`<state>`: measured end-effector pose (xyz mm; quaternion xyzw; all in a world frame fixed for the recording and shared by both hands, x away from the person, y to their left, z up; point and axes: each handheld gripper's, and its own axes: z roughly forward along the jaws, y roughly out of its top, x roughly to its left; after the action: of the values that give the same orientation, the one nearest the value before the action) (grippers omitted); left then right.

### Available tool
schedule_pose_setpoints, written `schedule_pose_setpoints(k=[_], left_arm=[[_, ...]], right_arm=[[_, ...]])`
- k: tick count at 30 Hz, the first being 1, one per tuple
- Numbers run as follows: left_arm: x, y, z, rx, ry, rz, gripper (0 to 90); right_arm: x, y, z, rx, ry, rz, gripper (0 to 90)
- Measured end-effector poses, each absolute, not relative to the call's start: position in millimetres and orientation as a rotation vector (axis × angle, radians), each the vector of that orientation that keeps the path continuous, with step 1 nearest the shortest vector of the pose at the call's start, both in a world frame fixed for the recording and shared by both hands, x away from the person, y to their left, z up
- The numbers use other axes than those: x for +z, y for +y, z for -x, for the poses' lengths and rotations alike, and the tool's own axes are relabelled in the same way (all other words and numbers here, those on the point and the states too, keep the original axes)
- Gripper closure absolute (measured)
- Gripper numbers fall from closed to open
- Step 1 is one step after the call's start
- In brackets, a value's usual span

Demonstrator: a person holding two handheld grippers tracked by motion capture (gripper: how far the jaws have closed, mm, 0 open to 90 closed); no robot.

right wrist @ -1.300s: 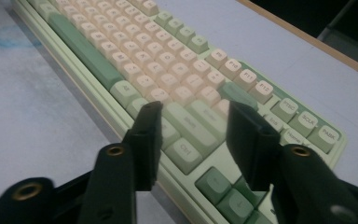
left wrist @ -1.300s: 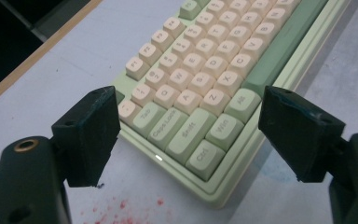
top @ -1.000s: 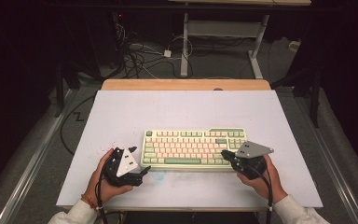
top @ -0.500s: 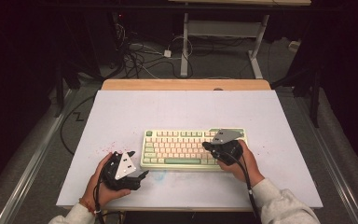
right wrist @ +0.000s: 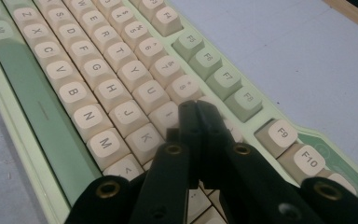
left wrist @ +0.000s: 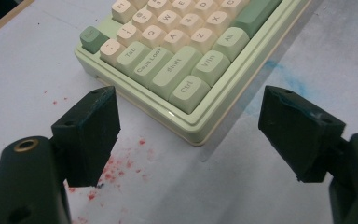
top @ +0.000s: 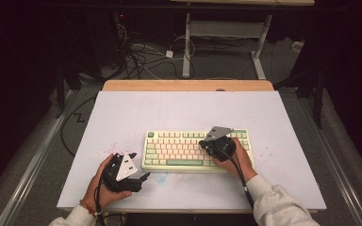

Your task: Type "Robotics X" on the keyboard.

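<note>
The left tongs (top: 143,177) rest on the white bench (top: 179,110) at about 7 o'clock from the keyboard (top: 176,151), just off its near left corner. Their jaws stand wide apart with nothing between them; in the left gripper view the left tongs (left wrist: 186,140) frame the corner by the Ctrl key (left wrist: 189,88), above red specks (left wrist: 116,165) on the bench. Farther on, the keyboard lies near the bench's middle, long side across. The right tongs (top: 201,142) sit over its right half, pointing toward 9 o'clock. In the right gripper view the right tongs (right wrist: 196,106) are clenched together, empty, tips low over the keys beside the I key (right wrist: 168,114).
</note>
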<state>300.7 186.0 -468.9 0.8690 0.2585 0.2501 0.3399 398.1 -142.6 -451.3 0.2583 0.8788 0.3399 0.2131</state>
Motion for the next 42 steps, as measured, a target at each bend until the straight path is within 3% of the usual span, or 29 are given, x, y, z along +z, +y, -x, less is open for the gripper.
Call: schedule_pose_setpoints(k=[14,18,33,42], left_arm=[[-470,185,-301,0.639,0.674,-2.27,19.7],[-470,185,-301,0.637,0.675,-2.274,19.7],[-471,184,-302,0.631,0.674,-2.288,19.8],[-470,185,-303,0.645,0.673,-2.286,19.7]], right_arm=[[-447,-145,-397,0.969,2.429,-0.734,89.6],[-441,-149,-392,1.005,2.406,-0.718,85.7],[-425,-167,-370,1.163,2.296,-0.673,42.7],[-419,-181,-354,1.174,2.215,-0.679,27.6]])
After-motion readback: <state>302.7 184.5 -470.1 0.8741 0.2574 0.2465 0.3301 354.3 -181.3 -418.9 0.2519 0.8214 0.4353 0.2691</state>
